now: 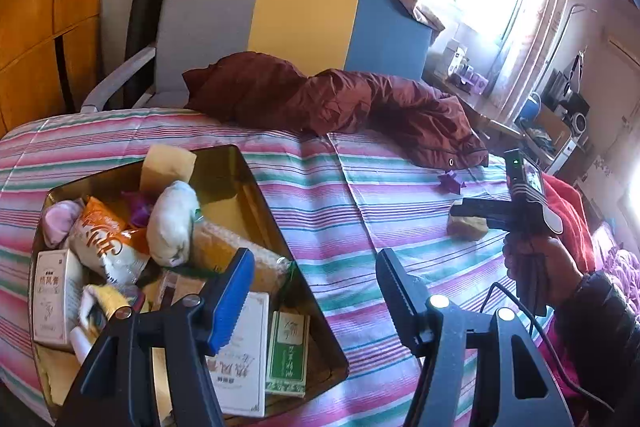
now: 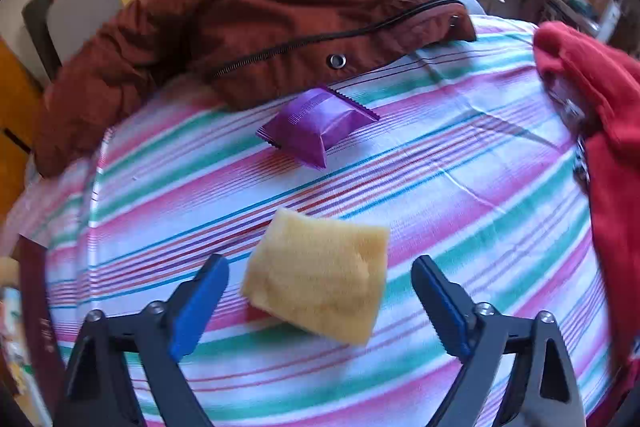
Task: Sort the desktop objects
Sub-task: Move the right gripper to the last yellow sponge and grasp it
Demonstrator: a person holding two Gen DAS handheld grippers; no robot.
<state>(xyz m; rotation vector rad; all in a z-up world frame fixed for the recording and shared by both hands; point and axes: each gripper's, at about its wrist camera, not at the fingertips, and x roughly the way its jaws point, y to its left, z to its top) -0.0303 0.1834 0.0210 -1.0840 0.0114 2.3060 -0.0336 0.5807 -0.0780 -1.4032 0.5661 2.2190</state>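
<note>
Your right hand-held gripper [image 2: 320, 301] points steeply down at the striped bedsheet [image 2: 460, 163], its blue-padded jaws apart with the yellow sponge [image 2: 320, 283] lying flat between them, touching neither pad. At 12 o'clock from the sponge, well apart, a purple sachet [image 2: 316, 125] lies just beside the hem of the rust-brown jacket [image 2: 280, 11]. A red cloth [image 2: 604, 115] is bunched at 3 o'clock. Your left hand-held gripper [image 1: 316, 291] hangs with its jaws apart and nothing between them, its left finger over the near corner of the gold tin tray [image 1: 262, 195]. The tray holds an orange snack bag [image 1: 106, 239], a white rolled cloth [image 1: 172, 223], a green box [image 1: 286, 357] and white boxes.
</note>
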